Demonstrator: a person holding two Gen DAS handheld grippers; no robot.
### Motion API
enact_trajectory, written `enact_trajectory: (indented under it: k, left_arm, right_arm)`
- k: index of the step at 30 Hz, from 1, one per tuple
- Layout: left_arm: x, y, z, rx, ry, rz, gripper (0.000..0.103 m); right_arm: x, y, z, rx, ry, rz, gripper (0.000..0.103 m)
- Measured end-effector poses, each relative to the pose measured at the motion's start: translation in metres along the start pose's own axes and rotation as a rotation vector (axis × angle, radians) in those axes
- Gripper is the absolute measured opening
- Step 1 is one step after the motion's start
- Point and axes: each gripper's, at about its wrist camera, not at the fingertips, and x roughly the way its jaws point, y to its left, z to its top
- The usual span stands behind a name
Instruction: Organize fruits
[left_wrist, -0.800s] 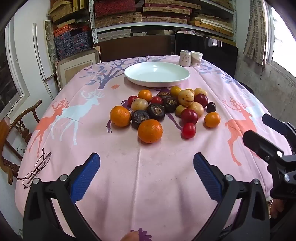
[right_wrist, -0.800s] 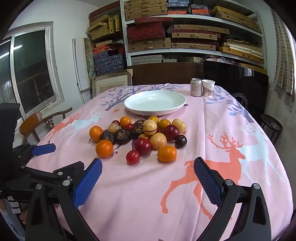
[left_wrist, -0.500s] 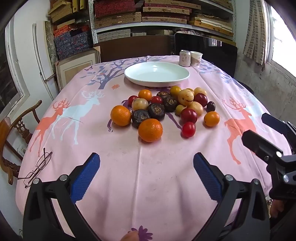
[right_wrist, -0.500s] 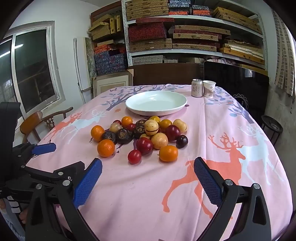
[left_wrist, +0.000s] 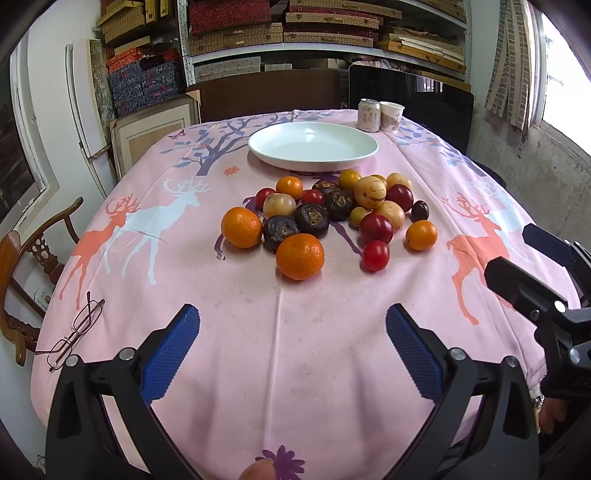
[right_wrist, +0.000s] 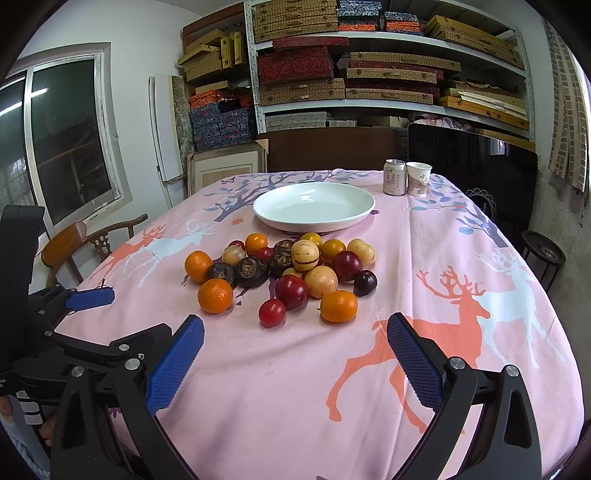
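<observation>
mixed fruit pile (left_wrist: 328, 218) on pink tablecloth (left_wrist: 258, 332), just beside empty white plate (left_wrist: 313, 146). left gripper (left_wrist: 291, 328) and right gripper (right_wrist: 295, 339) spread wide, holding nothing.

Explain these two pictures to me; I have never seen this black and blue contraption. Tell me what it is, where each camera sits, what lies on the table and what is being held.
A person holds two hand grippers, each with a camera looking out between its blue-padded fingers. One picture is from the left gripper, the other from the right gripper; each glimpses the other at its edge. Both are open and hold nothing. On the pink deer tablecloth lie a pile of fruit, an empty white plate, a drink can, a paper cup and eyeglasses.
</observation>
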Motion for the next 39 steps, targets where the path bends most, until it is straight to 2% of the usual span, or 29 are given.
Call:
enact_trajectory:
  k: [39]
  left_arm:
    - [0.007, 0.000, -0.008, -0.011, 0.043, -0.015, 0.099]
  right_arm:
    - [0.001, 0.002, 0.002, 0.003, 0.002, 0.003, 0.100]
